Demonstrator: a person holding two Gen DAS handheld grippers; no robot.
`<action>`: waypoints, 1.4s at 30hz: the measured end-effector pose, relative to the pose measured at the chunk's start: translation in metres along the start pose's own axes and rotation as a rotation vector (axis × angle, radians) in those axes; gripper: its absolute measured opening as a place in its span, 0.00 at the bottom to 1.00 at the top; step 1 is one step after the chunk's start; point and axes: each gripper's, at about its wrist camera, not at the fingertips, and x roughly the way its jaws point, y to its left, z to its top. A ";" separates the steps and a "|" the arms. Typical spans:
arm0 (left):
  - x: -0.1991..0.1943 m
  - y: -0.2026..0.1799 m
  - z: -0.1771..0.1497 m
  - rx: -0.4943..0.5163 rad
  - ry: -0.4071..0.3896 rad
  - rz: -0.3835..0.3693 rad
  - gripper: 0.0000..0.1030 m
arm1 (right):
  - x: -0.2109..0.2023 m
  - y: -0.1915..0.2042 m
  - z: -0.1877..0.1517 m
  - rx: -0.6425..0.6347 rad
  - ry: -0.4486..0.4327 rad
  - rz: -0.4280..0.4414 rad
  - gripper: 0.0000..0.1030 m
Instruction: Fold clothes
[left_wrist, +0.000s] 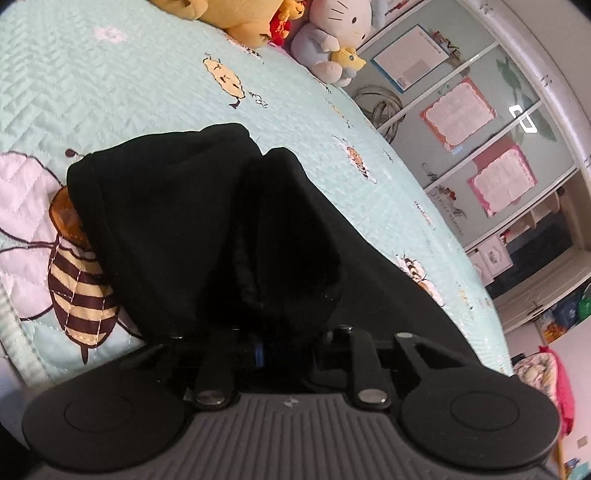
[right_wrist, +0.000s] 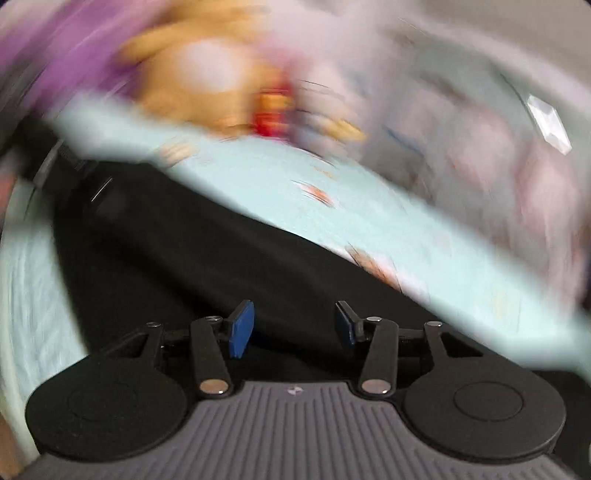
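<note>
**Black garment half-lifted on the bee quilt**

The black garment (left_wrist: 207, 229) lies on the bed's mint quilted cover (left_wrist: 110, 92), bunched into a raised, tented fold near the bed's near edge, partly covering a large embroidered bee (left_wrist: 77, 291). The left gripper (left_wrist: 258, 347) has its fingers drawn close together with black cloth bunched over them, so it appears to be holding a fold of the garment. In the right wrist view, heavily blurred, the right gripper (right_wrist: 293, 328) hovers over a flat stretch of the same garment (right_wrist: 207, 258) with its blue-padded fingers (right_wrist: 242, 328) spread wide and empty.

Judging by this, a fold is being carried over. To do it well, the held edge should travel level and land square on the flat part, while the free gripper pins or smooths the cloth beneath.

The fabric looks soft, matte and thick, with a fuzzy seam or lining showing at the fold; it will slump rather than crease sharply. The cover is stitched in herringbone ridges. Plush toys (left_wrist: 332, 33) sit at the far edge.
</note>
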 end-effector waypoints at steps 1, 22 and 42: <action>0.000 0.001 0.000 -0.004 0.000 -0.001 0.23 | -0.001 -0.028 0.000 0.186 0.024 -0.004 0.48; -0.007 -0.018 0.026 0.096 0.011 -0.094 0.19 | 0.068 -0.175 -0.032 1.217 0.081 -0.011 0.05; -0.030 0.086 0.049 0.102 0.109 -0.132 0.24 | 0.002 -0.089 -0.082 1.136 0.192 0.098 0.04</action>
